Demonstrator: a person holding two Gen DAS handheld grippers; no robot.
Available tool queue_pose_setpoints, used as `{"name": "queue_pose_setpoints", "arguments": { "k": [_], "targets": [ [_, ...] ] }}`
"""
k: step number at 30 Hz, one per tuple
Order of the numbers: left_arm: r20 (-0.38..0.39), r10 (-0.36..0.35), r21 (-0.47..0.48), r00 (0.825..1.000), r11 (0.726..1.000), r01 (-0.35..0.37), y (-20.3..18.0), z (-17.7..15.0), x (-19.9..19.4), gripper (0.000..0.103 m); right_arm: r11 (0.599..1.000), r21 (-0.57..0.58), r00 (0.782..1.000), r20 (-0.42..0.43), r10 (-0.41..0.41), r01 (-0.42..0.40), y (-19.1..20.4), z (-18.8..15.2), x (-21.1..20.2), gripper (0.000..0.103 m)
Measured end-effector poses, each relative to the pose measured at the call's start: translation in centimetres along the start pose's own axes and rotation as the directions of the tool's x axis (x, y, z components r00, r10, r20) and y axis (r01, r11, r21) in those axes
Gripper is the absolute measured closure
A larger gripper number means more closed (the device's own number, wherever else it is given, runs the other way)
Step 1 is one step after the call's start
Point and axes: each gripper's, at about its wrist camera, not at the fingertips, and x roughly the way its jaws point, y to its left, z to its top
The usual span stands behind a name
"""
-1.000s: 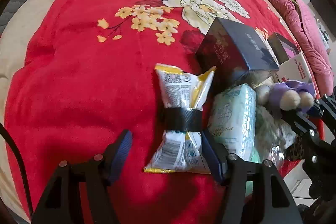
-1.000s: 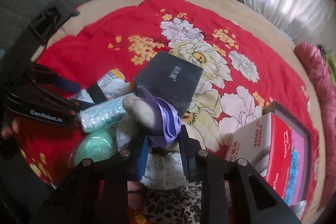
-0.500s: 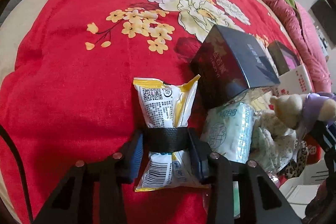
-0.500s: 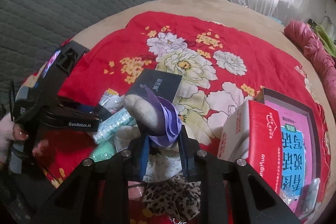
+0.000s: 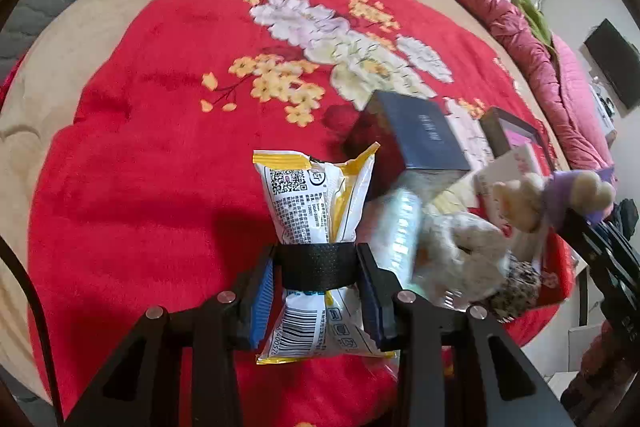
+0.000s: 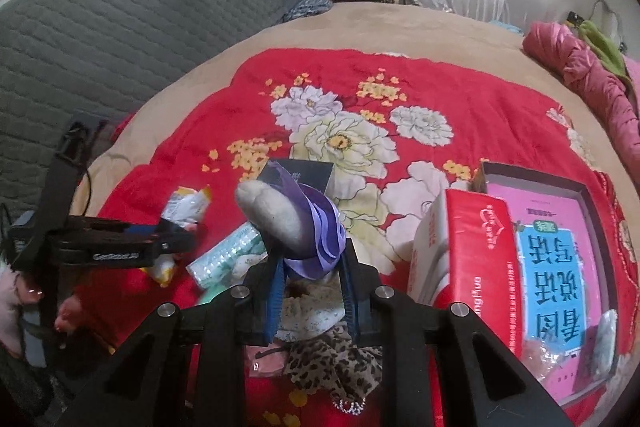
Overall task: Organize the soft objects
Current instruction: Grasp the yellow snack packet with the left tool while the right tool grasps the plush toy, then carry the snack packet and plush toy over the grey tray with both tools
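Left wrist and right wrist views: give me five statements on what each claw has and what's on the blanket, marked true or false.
1. The left claw is clamped on the snack bag at its black band. True.
2. The right claw is open with nothing in it. False: it is shut on the plush toy with the purple ribbon.
3. The dark box lies on the red blanket beyond the snack bag. True.
4. The blanket is plain blue. False: it is red with flowers.
5. The red carton stands left of the plush toy in the right wrist view. False: it stands to the right.
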Motion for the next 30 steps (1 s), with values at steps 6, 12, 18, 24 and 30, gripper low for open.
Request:
{"name": "queue_pose_setpoints", "arguments": {
  "k": [6, 12, 18, 24, 30],
  "targets": [
    [0.044, -0.017, 0.048, 0.999, 0.999, 0.015, -2.5, -0.4, -3.1, 0.064, 1.0, 0.013, 0.999, 0.051, 0.002, -0.002, 0.0, 0.5, -2.7, 0.077],
    [0.07, -0.028, 0.089, 0.997, 0.996, 0.022, -5.2, -1.0, -5.2, 0.064, 1.0, 0.025, 0.996, 0.092, -0.004, 0.002, -0.2, 0.7, -5.5, 0.077],
    [0.09, -0.042, 0.146, 0.995, 0.989, 0.029, -8.5, -1.4, -6.9, 0.064, 0.998, 0.064, 0.992, 0.123, -0.032, 0.025, -1.4, 0.2, -8.3, 0.077],
    [0.105, -0.071, 0.211, 0.992, 0.976, 0.048, -12.5, -1.7, -8.3, 0.064, 0.989, 0.126, 0.983, 0.156, -0.099, 0.079, -3.9, -0.7, -11.8, 0.077],
    [0.1, -0.105, 0.283, 0.989, 0.956, 0.072, -16.6, -2.2, -9.0, 0.064, 0.963, 0.233, 0.969, 0.17, -0.177, 0.135, -7.9, -2.3, -15.0, 0.077]
  ]
}}
